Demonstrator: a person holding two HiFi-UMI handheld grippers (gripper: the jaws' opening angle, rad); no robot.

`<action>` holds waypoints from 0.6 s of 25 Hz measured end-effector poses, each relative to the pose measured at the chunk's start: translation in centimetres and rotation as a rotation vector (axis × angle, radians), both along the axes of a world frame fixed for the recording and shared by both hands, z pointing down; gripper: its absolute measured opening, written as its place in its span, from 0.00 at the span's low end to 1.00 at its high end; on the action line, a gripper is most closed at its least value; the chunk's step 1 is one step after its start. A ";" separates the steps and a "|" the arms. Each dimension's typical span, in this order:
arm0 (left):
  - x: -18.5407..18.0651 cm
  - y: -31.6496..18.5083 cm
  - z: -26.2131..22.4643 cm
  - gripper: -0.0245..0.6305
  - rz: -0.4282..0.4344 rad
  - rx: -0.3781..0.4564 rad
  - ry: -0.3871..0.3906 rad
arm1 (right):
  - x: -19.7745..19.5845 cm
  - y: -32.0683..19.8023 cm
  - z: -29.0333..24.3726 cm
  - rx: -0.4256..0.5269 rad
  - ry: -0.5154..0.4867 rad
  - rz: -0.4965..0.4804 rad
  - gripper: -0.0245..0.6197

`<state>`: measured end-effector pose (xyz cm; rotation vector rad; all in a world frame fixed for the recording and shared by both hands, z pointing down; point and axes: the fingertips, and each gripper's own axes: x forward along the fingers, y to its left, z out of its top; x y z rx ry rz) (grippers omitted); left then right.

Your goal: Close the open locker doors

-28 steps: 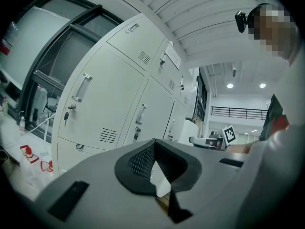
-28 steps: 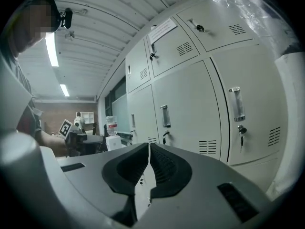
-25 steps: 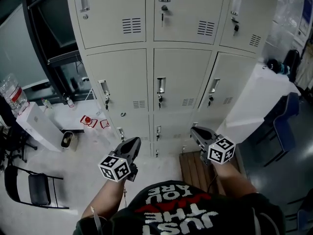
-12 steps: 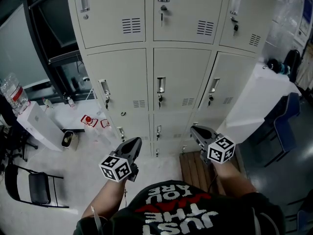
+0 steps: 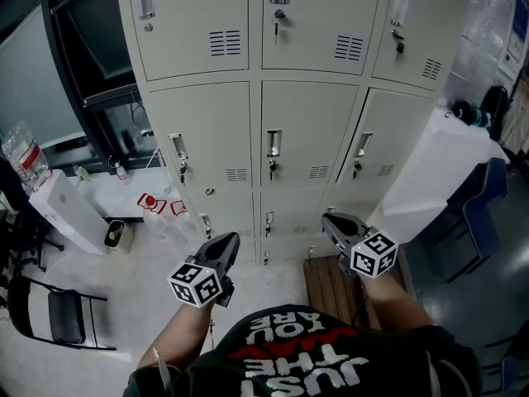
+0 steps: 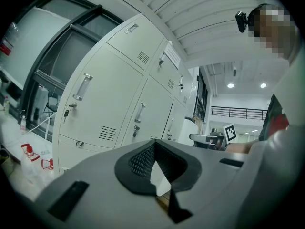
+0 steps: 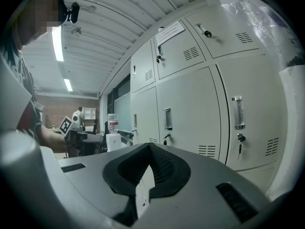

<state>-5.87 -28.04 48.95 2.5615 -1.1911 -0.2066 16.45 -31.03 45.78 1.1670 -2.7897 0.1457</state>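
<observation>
A bank of pale grey lockers (image 5: 306,131) fills the head view, three columns wide, each door with a handle and key. The doors facing me lie flush. A broad white panel (image 5: 430,172) slants out at the lockers' right side; I cannot tell if it is an open door. My left gripper (image 5: 225,242) hangs low in front of the bottom row, shut and empty. My right gripper (image 5: 332,220) is level with it near the bottom right locker, also shut on nothing. Each gripper view shows its own pads closed, the left gripper (image 6: 155,146) and the right gripper (image 7: 149,148), with the lockers (image 6: 114,104) (image 7: 190,113) beyond.
A wooden slatted board (image 5: 331,286) lies on the floor below the right gripper. To the left are a white box (image 5: 62,213), a water bottle (image 5: 21,160), a folding chair (image 5: 58,317) and red-and-white items (image 5: 149,203). A blue chair (image 5: 481,209) stands at the right.
</observation>
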 end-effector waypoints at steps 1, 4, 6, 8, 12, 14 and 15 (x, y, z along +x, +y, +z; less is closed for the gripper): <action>0.0 0.0 0.1 0.05 0.001 -0.001 -0.001 | 0.0 0.0 0.0 -0.001 0.001 -0.001 0.09; 0.1 0.1 0.1 0.05 0.004 -0.004 -0.002 | 0.0 0.2 0.2 -0.004 0.007 -0.003 0.09; 0.2 0.2 0.0 0.05 0.006 -0.003 -0.004 | 0.1 0.2 0.2 -0.006 0.010 -0.003 0.09; 0.3 0.2 0.0 0.05 0.009 -0.003 -0.006 | 0.2 0.2 0.3 -0.006 0.009 -0.001 0.09; 0.4 0.3 0.1 0.05 0.012 -0.006 -0.009 | 0.3 0.4 0.3 -0.009 0.010 -0.001 0.09; 0.5 0.4 0.1 0.05 0.014 -0.007 -0.010 | 0.4 0.4 0.4 -0.011 0.011 -0.001 0.09; 0.6 0.5 0.2 0.05 0.014 -0.007 -0.010 | 0.5 0.4 0.5 -0.012 0.010 -0.001 0.09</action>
